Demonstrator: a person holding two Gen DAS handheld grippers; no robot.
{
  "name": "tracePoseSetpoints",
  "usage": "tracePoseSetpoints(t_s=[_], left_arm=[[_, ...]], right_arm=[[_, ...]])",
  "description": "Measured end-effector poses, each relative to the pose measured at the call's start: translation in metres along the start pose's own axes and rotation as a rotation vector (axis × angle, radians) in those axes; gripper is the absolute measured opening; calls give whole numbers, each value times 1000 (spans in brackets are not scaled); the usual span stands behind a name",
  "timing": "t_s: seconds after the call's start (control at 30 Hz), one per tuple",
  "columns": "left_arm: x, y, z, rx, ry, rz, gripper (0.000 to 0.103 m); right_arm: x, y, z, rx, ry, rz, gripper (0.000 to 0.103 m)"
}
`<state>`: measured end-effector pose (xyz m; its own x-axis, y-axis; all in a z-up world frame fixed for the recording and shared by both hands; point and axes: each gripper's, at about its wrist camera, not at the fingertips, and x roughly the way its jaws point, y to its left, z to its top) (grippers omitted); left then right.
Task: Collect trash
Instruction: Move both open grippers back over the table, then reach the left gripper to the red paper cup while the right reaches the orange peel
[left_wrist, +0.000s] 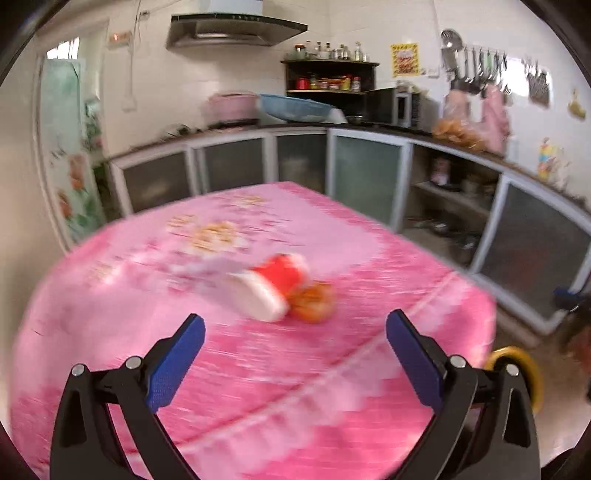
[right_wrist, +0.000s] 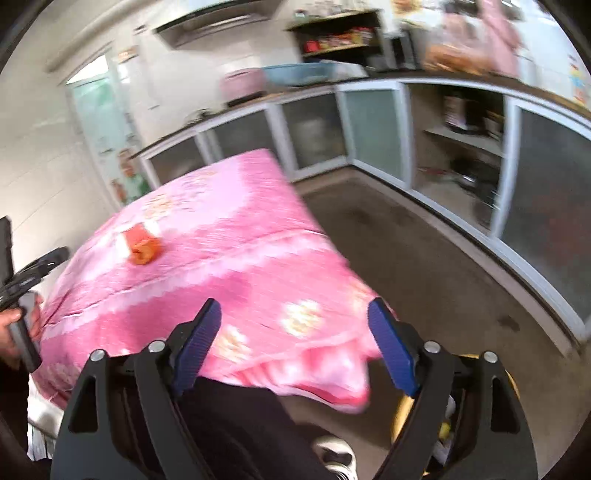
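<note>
Left hand-held gripper (left_wrist: 295, 334) stood wide open and empty above the pink-clothed tabletop (left_wrist: 369, 369), aimed at the remaining trash: a red-and-white cup (left_wrist: 271, 290) lying on its side, touching an orange scrap (left_wrist: 312, 301), probably the next pick. Right hand-held gripper (right_wrist: 294, 321) was likewise open and empty over the tabletop's near corner, beside a yellow-rimmed bin (right_wrist: 402, 406) on the floor, presumably the drop point

Left gripper (left_wrist: 295, 328): black arms, blue ribbed pads (left_wrist: 173, 365), silver pivot screws. Right gripper (right_wrist: 294, 317): same build. Black trousers (right_wrist: 236, 424) and white shoe (right_wrist: 336, 456) worn.
</note>
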<state>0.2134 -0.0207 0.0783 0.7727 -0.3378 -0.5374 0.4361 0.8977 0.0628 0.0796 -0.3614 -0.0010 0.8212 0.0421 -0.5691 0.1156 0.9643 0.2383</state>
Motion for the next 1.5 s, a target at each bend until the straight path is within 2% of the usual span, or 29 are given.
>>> tracePoseSetpoints(t_s=[0.1, 0.3, 0.57, 0.83, 1.03, 1.2, 1.27, 1.5], left_arm=[[14, 24, 0, 18, 21, 48, 95], [49, 63, 5, 15, 61, 44, 95], [85, 86, 8, 87, 127, 45, 95], [112, 86, 14, 137, 169, 29, 95], [126, 77, 14, 200, 186, -26, 95], [137, 78, 20, 225, 184, -127, 95], [146, 80, 21, 228, 207, -153, 95], [170, 77, 31, 293, 237, -196, 95]], right_arm=[[28, 42, 12, -49, 29, 85, 81], [83, 124, 32, -206, 69, 171, 81], [154, 178, 43, -295, 178, 246, 81], [194, 198, 50, -315, 218, 276, 81], [207, 203, 53, -329, 236, 294, 81], [216, 205, 54, -330, 248, 300, 81], [220, 206, 53, -337, 252, 298, 81], [235, 207, 54, -350, 282, 298, 81]])
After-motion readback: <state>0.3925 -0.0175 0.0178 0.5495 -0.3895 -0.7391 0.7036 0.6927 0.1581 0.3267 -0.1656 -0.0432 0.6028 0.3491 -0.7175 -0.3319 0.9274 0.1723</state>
